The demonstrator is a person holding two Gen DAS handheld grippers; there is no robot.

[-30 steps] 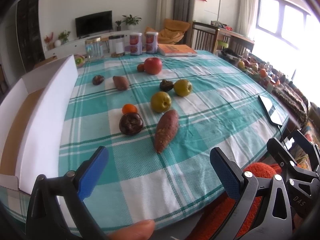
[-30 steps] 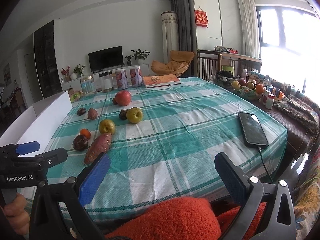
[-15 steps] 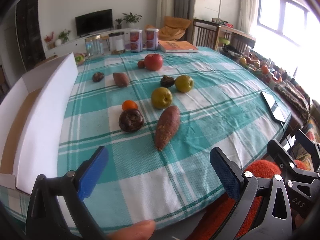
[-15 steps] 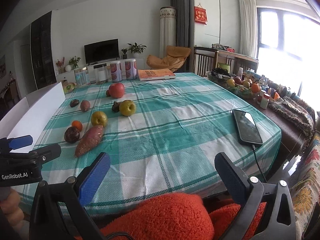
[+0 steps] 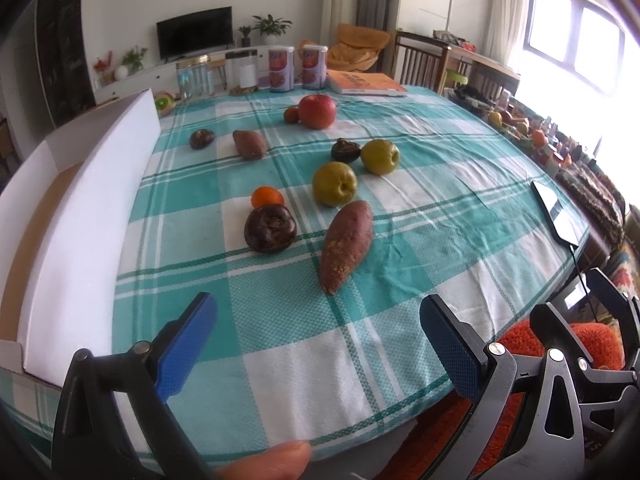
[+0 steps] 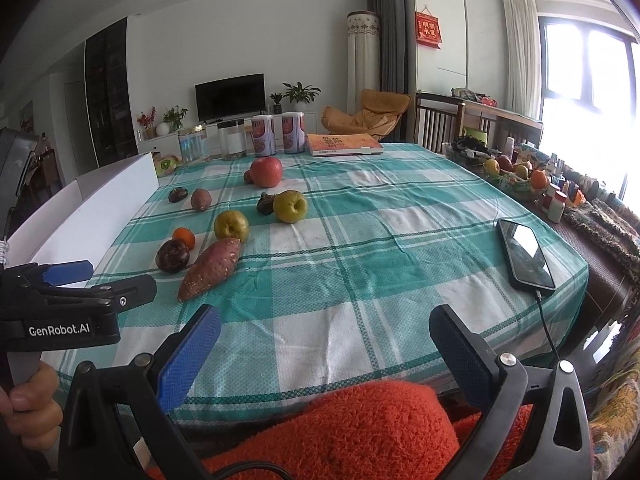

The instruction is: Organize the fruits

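Observation:
Fruit lies scattered on a green checked tablecloth. Nearest is a long sweet potato, with a dark round fruit and a small orange to its left. Behind them are two yellow-green apples, a red apple and a smaller sweet potato. My left gripper is open and empty over the near table edge, short of the sweet potato. My right gripper is open and empty, further back over an orange sleeve; the sweet potato lies ahead left.
A white open cardboard box stands along the table's left side. A phone on a cable lies near the right edge. Cans, jars and a book stand at the far end. A side table with a fruit bowl is at the right.
Both grippers have moved forward towards the table, so the fruit looks slightly nearer. Both stay open and empty. No fruit has moved.

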